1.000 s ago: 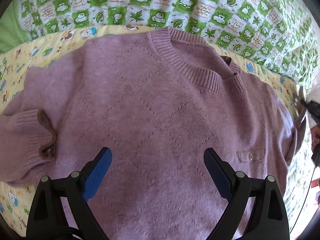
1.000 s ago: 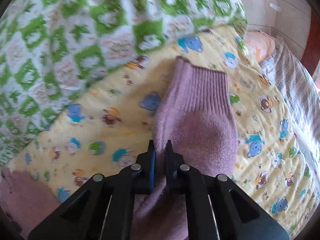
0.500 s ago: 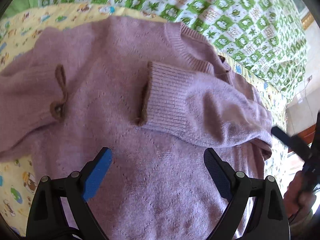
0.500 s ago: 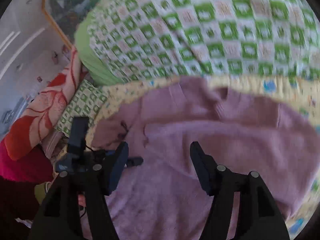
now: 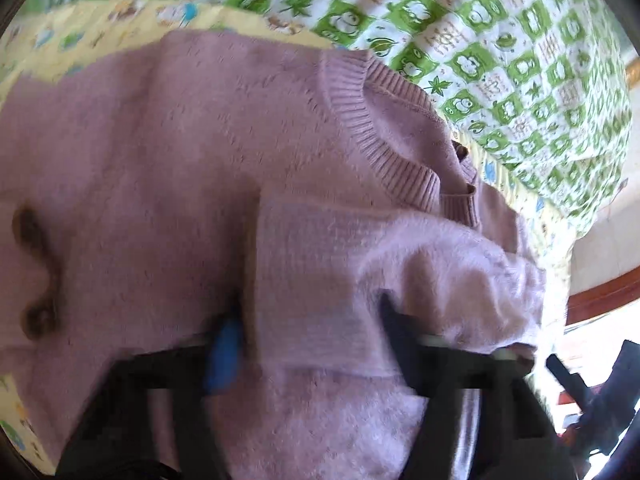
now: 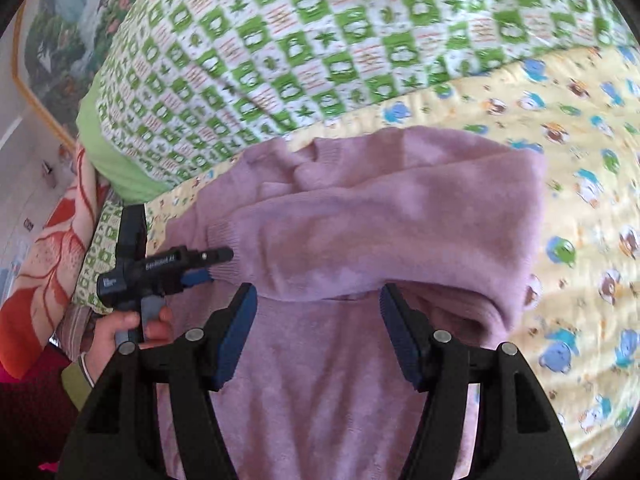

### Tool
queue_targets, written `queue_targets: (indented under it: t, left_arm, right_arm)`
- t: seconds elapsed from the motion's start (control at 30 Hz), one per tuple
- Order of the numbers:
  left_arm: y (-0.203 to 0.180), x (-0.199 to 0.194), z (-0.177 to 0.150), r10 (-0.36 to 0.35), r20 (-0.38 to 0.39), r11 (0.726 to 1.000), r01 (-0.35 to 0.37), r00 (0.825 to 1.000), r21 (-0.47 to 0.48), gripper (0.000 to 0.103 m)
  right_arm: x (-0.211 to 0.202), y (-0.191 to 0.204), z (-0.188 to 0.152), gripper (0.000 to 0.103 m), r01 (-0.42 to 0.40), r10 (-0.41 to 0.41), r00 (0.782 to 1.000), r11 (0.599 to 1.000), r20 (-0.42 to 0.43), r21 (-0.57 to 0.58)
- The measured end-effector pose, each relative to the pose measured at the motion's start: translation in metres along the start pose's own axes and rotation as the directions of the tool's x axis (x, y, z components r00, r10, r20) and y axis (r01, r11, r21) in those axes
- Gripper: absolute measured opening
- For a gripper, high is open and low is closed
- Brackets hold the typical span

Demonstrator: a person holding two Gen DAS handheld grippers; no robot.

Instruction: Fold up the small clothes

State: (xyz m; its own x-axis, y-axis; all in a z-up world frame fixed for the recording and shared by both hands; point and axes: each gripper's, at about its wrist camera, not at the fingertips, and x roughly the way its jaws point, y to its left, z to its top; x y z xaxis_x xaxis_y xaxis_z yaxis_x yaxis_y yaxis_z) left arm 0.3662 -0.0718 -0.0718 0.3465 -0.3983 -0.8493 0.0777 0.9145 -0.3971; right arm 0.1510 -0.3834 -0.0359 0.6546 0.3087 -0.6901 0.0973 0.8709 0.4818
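Note:
A small mauve knit sweater (image 5: 180, 160) lies flat on a yellow cartoon-print sheet (image 6: 580, 160). Its ribbed collar (image 5: 360, 120) points up and to the right. One sleeve (image 5: 340, 272) is folded across the chest, cuff toward the middle; it also shows in the right wrist view (image 6: 380, 232). My left gripper (image 5: 308, 332) is open, blurred, its fingers on either side of that sleeve's cuff end. It also shows in the right wrist view (image 6: 208, 266) at the cuff. My right gripper (image 6: 318, 332) is open and empty just above the sweater's body, below the folded sleeve.
A green-and-white checked quilt (image 6: 320, 40) is bunched along the far side of the bed. A red-orange floral blanket (image 6: 44, 264) lies at the left. The other sleeve's brown-trimmed cuff (image 5: 36, 272) lies at the left. My right gripper's tool (image 5: 592, 400) shows at the lower right.
My right gripper let go of the sleeve after laying it across the chest and now hovers open. My left gripper has moved forward and down to the folded sleeve's cuff.

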Motion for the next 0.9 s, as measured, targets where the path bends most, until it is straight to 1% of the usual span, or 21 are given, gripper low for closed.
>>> queue_targets:
  t: [0.03, 0.07, 0.17, 0.2, 0.27, 0.3, 0.33, 0.47, 0.53, 0.67, 0.73, 0.83, 0.9]
  left_arm:
    - [-0.002, -0.001, 0.001, -0.012, -0.005, 1.000, 0.012, 1.000, 0.014, 0.014]
    - [-0.003, -0.004, 0.001, -0.035, -0.002, 0.999, 0.035, 0.999, 0.021, 0.011]
    - [-0.010, -0.034, -0.003, -0.056, 0.069, 0.996, 0.051, 0.996, 0.069, 0.009]
    - [-0.013, -0.051, -0.005, -0.061, 0.102, 0.995, 0.053, 0.993, 0.084, 0.009]
    - [-0.007, -0.081, -0.007, -0.063, 0.163, 0.995, 0.050, 0.985, 0.081, 0.009]
    - [-0.005, -0.089, -0.007, -0.060, 0.184, 0.996, 0.046, 0.981, 0.078, 0.009]
    - [0.003, -0.098, -0.008, -0.044, 0.200, 0.997, 0.031, 0.979, 0.068, 0.009]
    - [0.039, -0.097, -0.010, 0.018, 0.162, 1.000, -0.021, 0.987, 0.012, 0.009]
    - [0.054, -0.096, -0.017, 0.030, 0.148, 1.000, -0.028, 0.989, -0.010, 0.009]
    - [0.065, -0.086, -0.027, 0.084, 0.129, 0.996, -0.081, 0.988, -0.031, 0.009]
    - [0.070, -0.081, -0.030, 0.097, 0.120, 0.994, -0.090, 0.988, -0.059, 0.009]
    - [0.079, -0.080, -0.034, 0.125, 0.111, 0.991, -0.117, 0.986, -0.072, 0.009]
    - [0.083, -0.081, -0.035, 0.121, 0.111, 0.990, -0.111, 0.987, -0.085, 0.008]
  right_arm:
    - [-0.001, -0.005, 0.000, 0.065, 0.010, -0.010, 1.000, 1.000, 0.006, 0.016]
    - [-0.003, -0.009, -0.001, 0.065, 0.017, -0.018, 1.000, 0.999, 0.014, 0.031]
    - [-0.008, -0.022, 0.001, 0.065, 0.049, -0.053, 0.998, 0.996, 0.040, 0.078]
    - [-0.011, -0.025, 0.002, 0.065, 0.059, -0.063, 0.997, 0.994, 0.046, 0.091]
    - [-0.017, -0.032, 0.004, 0.065, 0.079, -0.087, 0.994, 0.990, 0.060, 0.115]
    - [-0.020, -0.034, 0.005, 0.065, 0.087, -0.096, 0.993, 0.989, 0.067, 0.121]
    - [-0.023, -0.036, 0.006, 0.065, 0.097, -0.107, 0.991, 0.987, 0.076, 0.127]
    - [-0.025, -0.046, 0.011, 0.065, 0.141, -0.154, 0.984, 0.980, 0.086, 0.144]
    - [-0.019, -0.051, 0.015, 0.065, 0.164, -0.178, 0.981, 0.974, 0.082, 0.154]
    - [0.001, -0.058, 0.028, 0.065, 0.181, -0.192, 0.979, 0.973, 0.064, 0.140]
    - [0.013, -0.063, 0.034, 0.065, 0.194, -0.202, 0.978, 0.972, 0.049, 0.133]
    - [0.030, -0.072, 0.043, 0.065, 0.201, -0.207, 0.978, 0.970, 0.028, 0.140]
    - [0.042, -0.078, 0.047, 0.065, 0.202, -0.205, 0.979, 0.969, 0.011, 0.142]
